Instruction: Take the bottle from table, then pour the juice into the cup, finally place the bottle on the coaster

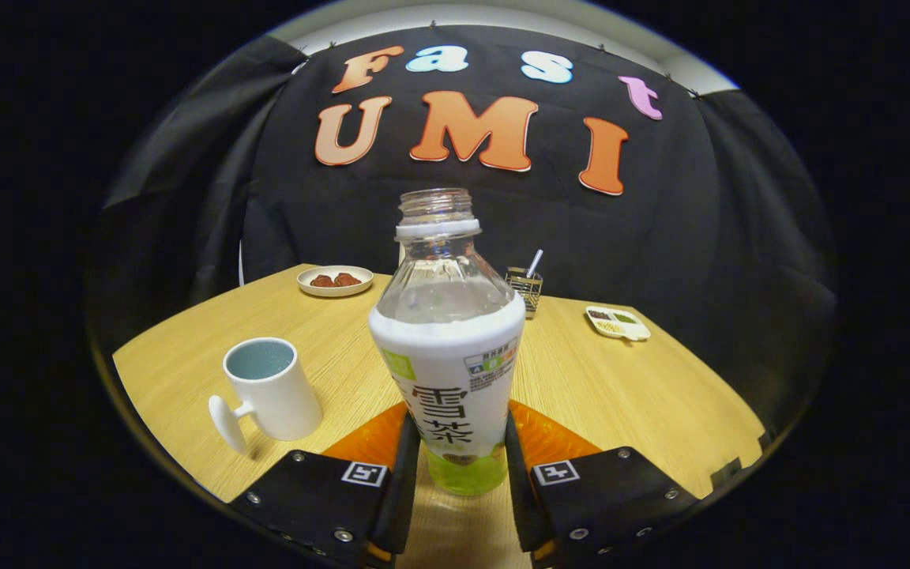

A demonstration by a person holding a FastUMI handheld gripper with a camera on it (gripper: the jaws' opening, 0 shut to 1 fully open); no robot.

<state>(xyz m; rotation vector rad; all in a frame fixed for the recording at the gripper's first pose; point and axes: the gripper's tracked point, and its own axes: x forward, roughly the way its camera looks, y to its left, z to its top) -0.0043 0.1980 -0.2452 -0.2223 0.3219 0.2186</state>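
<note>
A clear plastic bottle with a white and green label stands upright between my fingers, its cap off and its neck open. My gripper is shut on the bottle's lower part, one finger pressing on each side. An orange coaster lies on the table right behind the bottle's base and shows on both sides of it; I cannot tell whether the bottle rests on it. A white cup with a handle stands on the table to the left of the fingers, with liquid in it.
The wooden table reaches back to the black cloth wall. Near its far edge are a small plate of red food, a wire holder with a straw behind the bottle, and a small divided dish to the right.
</note>
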